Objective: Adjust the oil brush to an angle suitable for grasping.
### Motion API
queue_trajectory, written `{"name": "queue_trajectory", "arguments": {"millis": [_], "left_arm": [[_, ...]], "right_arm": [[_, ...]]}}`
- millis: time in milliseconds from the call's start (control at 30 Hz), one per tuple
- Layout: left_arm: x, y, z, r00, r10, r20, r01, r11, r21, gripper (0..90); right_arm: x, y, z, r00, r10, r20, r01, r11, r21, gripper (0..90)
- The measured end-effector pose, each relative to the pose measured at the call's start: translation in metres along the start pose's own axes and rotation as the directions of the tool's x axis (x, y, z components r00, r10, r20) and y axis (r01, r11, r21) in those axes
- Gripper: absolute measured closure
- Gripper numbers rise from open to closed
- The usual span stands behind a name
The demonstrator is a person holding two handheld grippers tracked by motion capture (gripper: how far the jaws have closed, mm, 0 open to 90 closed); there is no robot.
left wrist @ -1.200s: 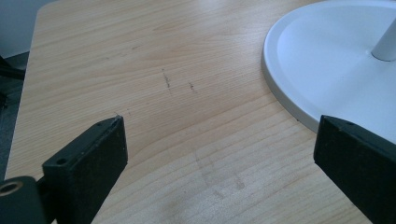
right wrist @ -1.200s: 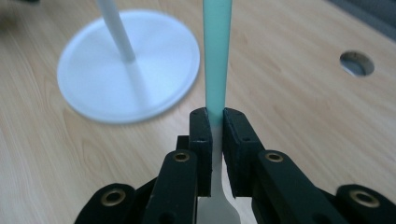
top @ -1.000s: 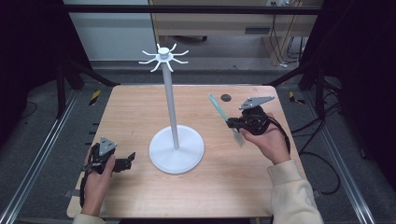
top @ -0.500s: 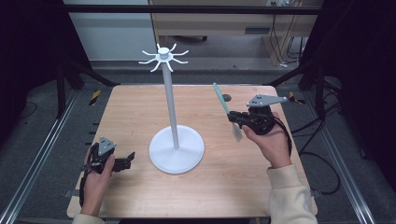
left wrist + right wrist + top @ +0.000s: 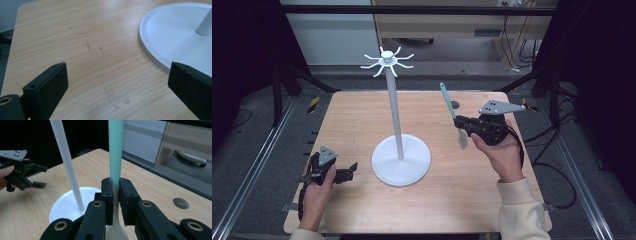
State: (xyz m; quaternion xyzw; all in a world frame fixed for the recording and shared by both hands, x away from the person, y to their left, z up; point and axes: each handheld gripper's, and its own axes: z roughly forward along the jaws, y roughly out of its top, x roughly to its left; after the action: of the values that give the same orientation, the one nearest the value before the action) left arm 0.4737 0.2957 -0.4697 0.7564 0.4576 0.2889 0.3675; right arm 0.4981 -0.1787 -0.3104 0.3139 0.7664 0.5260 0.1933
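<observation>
Gripping spatula [image 5: 453, 113], right gripper [image 5: 465, 123]

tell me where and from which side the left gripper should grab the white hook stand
Grip the thin upright pole, low down just above the round base, probably coming level from the left where the open left gripper already lies. The base is a wide flat disc, too broad for the jaws, while the pole is slim. The right gripper is shut on the spatula.
</observation>
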Motion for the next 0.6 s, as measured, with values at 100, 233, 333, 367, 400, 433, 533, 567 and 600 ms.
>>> {"name": "queue_trajectory", "arguments": {"millis": [100,233,333,367,400,433,533,567,600], "left_arm": [[0.000,0.000,0.000,1.0000,0.000,0.000,0.000,1.0000,0.000,2.4],[0.000,0.000,0.000,1.0000,0.000,0.000,0.000,1.0000,0.000,2.4],[0.000,0.000,0.000,1.0000,0.001,0.001,-0.001,1.0000,0.000,2.4],[0.000,0.000,0.000,1.0000,0.002,0.001,-0.002,1.0000,0.000,2.4],[0.000,0.000,0.000,1.0000,0.002,0.001,-0.002,1.0000,0.000,2.4],[0.000,0.000,0.000,1.0000,0.003,0.001,-0.003,1.0000,0.000,2.4],[0.000,0.000,0.000,1.0000,0.002,0.000,-0.002,1.0000,0.001,2.4],[0.000,0.000,0.000,1.0000,0.003,0.001,-0.003,1.0000,0.001,2.4],[0.000,0.000,0.000,1.0000,0.003,0.001,-0.003,1.0000,0.000,2.4]], "right_arm": [[0.003,0.002,-0.001,0.9999,-0.011,-0.006,0.011,1.000,-0.012,82.4],[0.008,0.005,-0.001,0.9998,-0.020,-0.009,0.020,1.000,-0.023,82.4],[0.012,0.007,-0.002,0.9995,-0.028,-0.013,0.027,0.999,-0.036,82.4],[0.013,0.008,-0.002,0.9994,-0.032,-0.014,0.032,0.999,-0.040,82.4],[0.014,0.009,-0.002,0.9993,-0.033,-0.017,0.032,0.999,-0.042,82.4],[0.015,0.010,-0.003,0.9992,-0.035,-0.021,0.034,0.998,-0.044,82.4],[0.019,0.013,-0.004,0.9989,-0.040,-0.024,0.039,0.998,-0.056,82.4],[0.020,0.014,-0.004,0.9988,-0.040,-0.027,0.038,0.997,-0.061,82.4],[0.021,0.015,-0.004,0.9987,-0.040,-0.030,0.038,0.997,-0.067,82.4]]}}
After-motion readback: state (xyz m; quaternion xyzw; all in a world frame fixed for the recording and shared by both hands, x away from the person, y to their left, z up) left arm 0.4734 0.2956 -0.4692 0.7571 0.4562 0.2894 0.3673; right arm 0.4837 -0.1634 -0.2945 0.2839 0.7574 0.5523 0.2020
